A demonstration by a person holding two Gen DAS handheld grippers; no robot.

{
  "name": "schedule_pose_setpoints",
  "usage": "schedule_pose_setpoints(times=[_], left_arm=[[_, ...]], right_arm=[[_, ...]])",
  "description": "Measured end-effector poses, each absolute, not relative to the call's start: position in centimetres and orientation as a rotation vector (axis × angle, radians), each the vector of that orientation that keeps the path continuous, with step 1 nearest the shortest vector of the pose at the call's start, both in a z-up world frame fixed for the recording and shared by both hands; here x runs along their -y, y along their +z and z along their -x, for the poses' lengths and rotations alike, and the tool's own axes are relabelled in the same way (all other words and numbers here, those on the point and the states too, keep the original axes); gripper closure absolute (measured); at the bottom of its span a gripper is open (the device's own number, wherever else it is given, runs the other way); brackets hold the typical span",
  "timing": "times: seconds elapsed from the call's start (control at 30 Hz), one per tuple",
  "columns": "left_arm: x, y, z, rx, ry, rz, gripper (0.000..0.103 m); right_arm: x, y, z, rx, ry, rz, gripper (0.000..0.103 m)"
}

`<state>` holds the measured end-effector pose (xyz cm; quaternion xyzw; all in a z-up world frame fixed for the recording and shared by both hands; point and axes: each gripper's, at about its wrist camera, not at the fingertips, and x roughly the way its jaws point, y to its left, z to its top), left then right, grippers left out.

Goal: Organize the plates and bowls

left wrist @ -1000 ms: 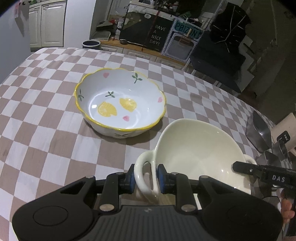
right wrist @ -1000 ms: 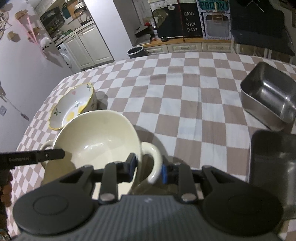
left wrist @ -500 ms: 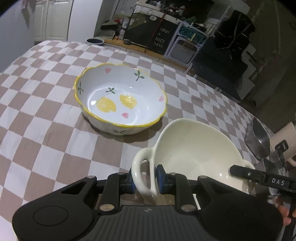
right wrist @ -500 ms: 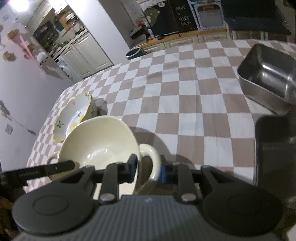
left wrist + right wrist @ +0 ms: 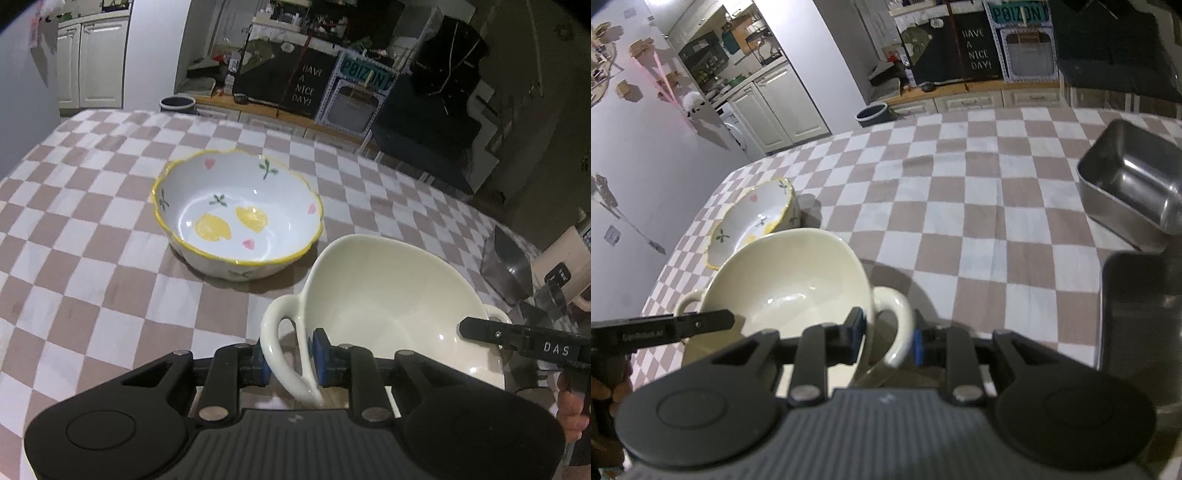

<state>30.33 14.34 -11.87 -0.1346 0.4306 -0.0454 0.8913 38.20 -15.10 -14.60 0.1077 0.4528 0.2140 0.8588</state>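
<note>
Both grippers, left gripper and right gripper, stay clamped on the cream bowl's handles, lifting it nearer the lemon bowl for stacking.

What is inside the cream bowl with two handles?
The cream bowl looks empty: only glossy glaze. The near part of its inside is hidden by the right gripper body.

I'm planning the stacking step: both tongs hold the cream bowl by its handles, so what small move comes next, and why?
Probably carry the cream bowl toward the lemon bowl to nest it. The left tongs and right tongs each clamp a handle, and the lemon bowl sits upright just beyond.
</note>
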Motion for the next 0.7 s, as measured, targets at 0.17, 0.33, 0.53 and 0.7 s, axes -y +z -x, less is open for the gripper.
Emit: schedule_pose_setpoints(times=[0.17, 0.33, 0.53, 0.7], left_arm=[[-14.6, -9.9, -29.5, -0.845, -0.102, 0.28, 0.082], [-14.0, -7.6, -28.4, -0.793, -0.109, 0.286, 0.083], [-12.8, -4.5, -26.4, -0.732, -0.14, 0.287, 0.084], [-11.8, -2.8, -24.5, -0.693, -0.159, 0.295, 0.085]], right_arm=[[15.5, -13.1, -37.3, -0.906, 0.468, -0.233, 0.072], [16.4, -11.4, -36.1, -0.88, 0.464, -0.263, 0.072], [17.7, -8.7, -33.9, -0.822, 0.456, -0.297, 0.072], [18.9, -6.9, -31.8, -0.789, 0.439, -0.313, 0.073]])
